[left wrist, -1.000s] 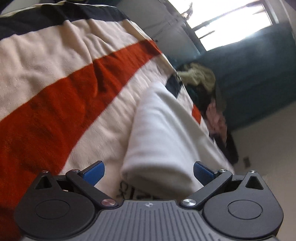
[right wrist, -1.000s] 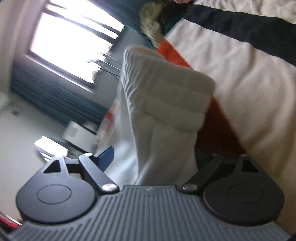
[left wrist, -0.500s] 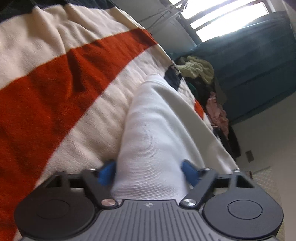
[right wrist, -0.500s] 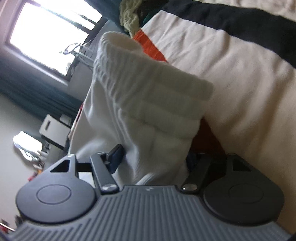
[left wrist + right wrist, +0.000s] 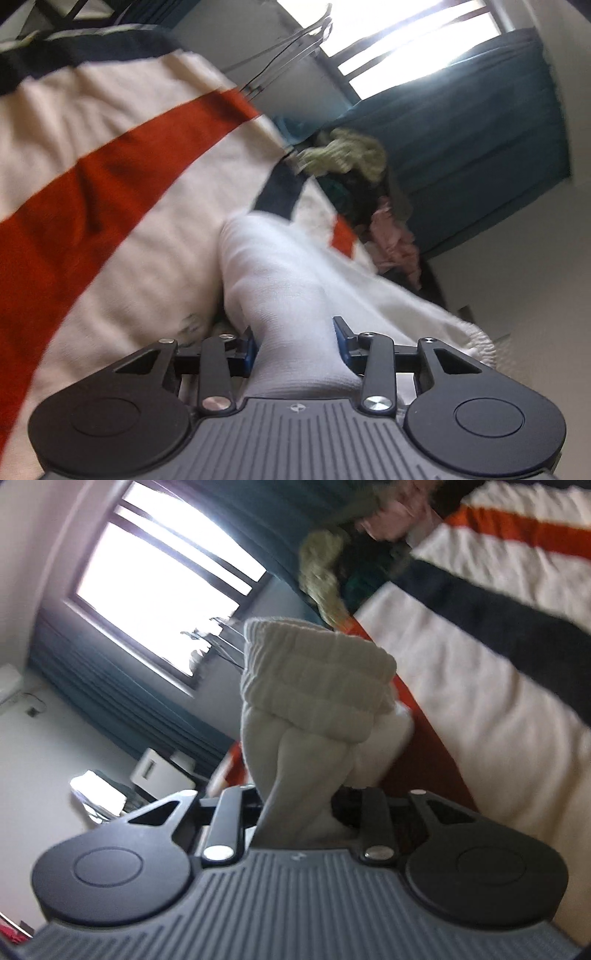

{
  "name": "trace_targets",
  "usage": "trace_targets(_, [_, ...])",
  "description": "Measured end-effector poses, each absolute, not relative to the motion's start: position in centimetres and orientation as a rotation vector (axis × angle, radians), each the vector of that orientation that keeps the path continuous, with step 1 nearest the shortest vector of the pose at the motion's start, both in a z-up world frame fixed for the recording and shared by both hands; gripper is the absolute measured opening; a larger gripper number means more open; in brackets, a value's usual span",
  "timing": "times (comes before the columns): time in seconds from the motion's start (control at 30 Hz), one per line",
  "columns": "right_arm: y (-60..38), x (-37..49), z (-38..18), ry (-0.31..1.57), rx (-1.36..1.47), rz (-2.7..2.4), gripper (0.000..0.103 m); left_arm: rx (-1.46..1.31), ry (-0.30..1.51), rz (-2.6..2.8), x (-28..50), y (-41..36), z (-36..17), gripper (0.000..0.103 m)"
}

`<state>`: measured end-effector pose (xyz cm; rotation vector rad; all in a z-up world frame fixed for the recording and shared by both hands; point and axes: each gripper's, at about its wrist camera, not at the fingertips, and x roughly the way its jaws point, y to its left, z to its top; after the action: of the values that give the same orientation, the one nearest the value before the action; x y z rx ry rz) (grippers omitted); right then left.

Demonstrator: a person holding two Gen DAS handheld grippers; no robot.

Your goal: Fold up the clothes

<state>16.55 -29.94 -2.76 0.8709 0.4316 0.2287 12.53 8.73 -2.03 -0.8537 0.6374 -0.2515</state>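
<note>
Underneath everything, a broad cream blanket with orange and dark navy stripes (image 5: 110, 206), spread flat and filling most of both views. Far behind, a deep teal curtain (image 5: 480, 140) beside a bright window (image 5: 159, 579), washed out by daylight. At the blanket's far edge, a heap of loose clothes (image 5: 354, 155), pale green on top, pink and dark pieces below it, blurred.

Down the middle, a white knit garment with a thick ribbed band (image 5: 280, 291), bunched into a long roll and lying on the cream part of the blanket. From the right wrist view, the same garment (image 5: 314, 679) standing up off the blanket, ribbed band folded over at the top, an orange stripe just beneath it.

Left gripper (image 5: 293, 332) closing, blue pads pressed against both sides of the white fabric, cloth squeezed between them and spilling back over the grey body. Right gripper (image 5: 299, 805) closing too, pinching a narrow twisted neck of the same garment; pads themselves hidden by the cloth.
</note>
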Motion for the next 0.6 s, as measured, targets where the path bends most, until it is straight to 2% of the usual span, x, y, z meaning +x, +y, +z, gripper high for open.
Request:
trace_targets(0.33, [-38.6,22.4,3.4,0.248,0.827,0.23,0.029,-0.741,0.59,-0.34,26.7,-1.7,6.9,0.041])
trace_targets(0.6, [-47.3,30.9,5.0,0.178,0.712,0.105,0.029,-0.651,0.591,-0.43,41.0,-13.7,6.6,0.041])
